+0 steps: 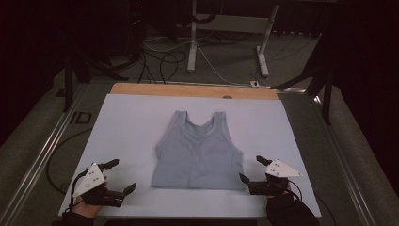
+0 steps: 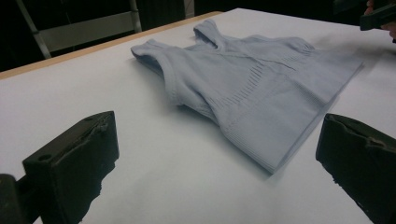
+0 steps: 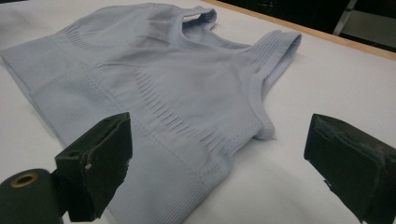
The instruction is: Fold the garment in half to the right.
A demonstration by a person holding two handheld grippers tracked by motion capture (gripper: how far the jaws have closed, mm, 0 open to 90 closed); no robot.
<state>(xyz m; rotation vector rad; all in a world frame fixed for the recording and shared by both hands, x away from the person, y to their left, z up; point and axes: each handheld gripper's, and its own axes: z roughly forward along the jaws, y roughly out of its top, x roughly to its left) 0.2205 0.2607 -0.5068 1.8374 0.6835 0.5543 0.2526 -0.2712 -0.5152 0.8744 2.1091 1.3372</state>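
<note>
On your left, your left gripper [image 1: 121,176] rests on the white sheet [image 1: 127,127], jaws apart, holding nothing. Centred on it, the pale blue crop top [image 1: 197,153] lies flat; no label or writing is readable. Your right gripper [image 1: 252,169] sits at its hem corner, jaws apart, empty.

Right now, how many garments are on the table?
1. A light blue tank top lies flat mid-table, straps away from the person, between the open left gripper and open right gripper.
</note>
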